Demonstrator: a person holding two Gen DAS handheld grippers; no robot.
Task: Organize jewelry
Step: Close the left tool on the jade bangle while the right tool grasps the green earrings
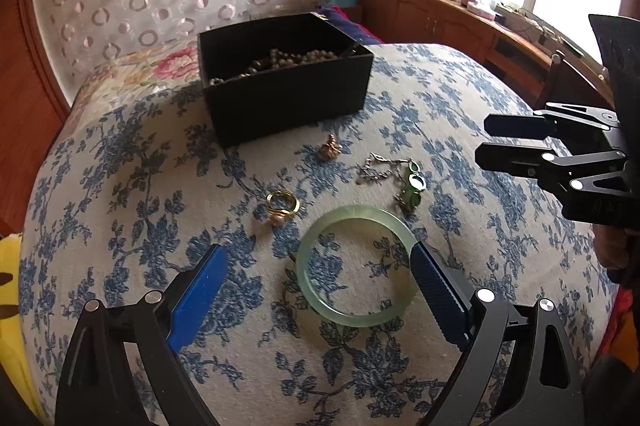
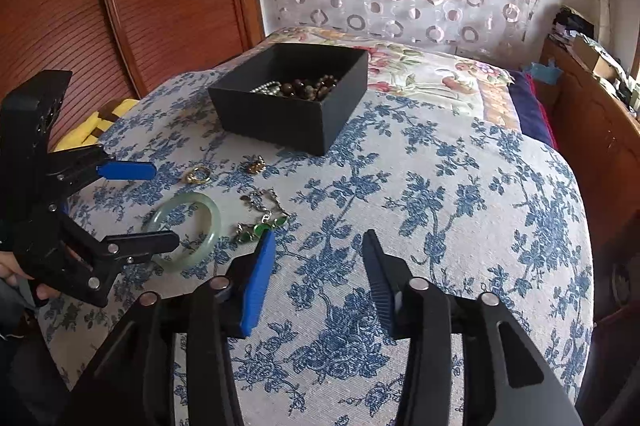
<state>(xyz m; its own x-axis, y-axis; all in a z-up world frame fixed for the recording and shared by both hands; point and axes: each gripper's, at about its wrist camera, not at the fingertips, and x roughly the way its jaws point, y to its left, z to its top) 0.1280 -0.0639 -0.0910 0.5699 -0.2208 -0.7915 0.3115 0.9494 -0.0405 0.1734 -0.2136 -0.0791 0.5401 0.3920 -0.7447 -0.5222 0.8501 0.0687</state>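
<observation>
A pale green jade bangle lies flat on the blue-flowered cover. My left gripper is open around it, its right pad at the bangle's right rim; it also shows in the right wrist view. A gold ring, a small bronze trinket and a silver chain with green stones lie beyond the bangle. A black box with bead strings stands behind them. My right gripper is open and empty, over bare cover right of the green stones. It shows at the right edge of the left wrist view.
The cover lies over a rounded cushion surface with a floral pillow behind the box. A wooden cabinet with clutter stands under the window. A wooden panel and a yellow cloth are on the left.
</observation>
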